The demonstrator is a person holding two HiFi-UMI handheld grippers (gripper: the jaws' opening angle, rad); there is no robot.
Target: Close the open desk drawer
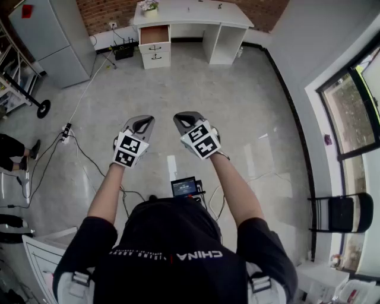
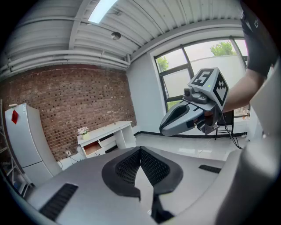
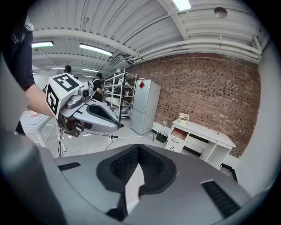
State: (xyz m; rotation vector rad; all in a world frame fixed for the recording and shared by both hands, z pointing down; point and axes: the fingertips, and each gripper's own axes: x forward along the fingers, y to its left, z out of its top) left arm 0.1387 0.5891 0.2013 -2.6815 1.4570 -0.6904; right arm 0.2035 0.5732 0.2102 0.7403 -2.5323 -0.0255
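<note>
In the head view, you held the left gripper [image 1: 141, 122] and right gripper [image 1: 185, 119] side by side at centre frame. The open drawer [image 1: 154, 34] of the desk [image 1: 196, 13] sat well apart at the top. In the left gripper view, its jaws were clenched on nothing, with the drawer [image 2: 92, 148] at middle left. In the right gripper view, its jaws were also clenched and empty, with the drawer [image 3: 179, 133] at middle right.
</note>
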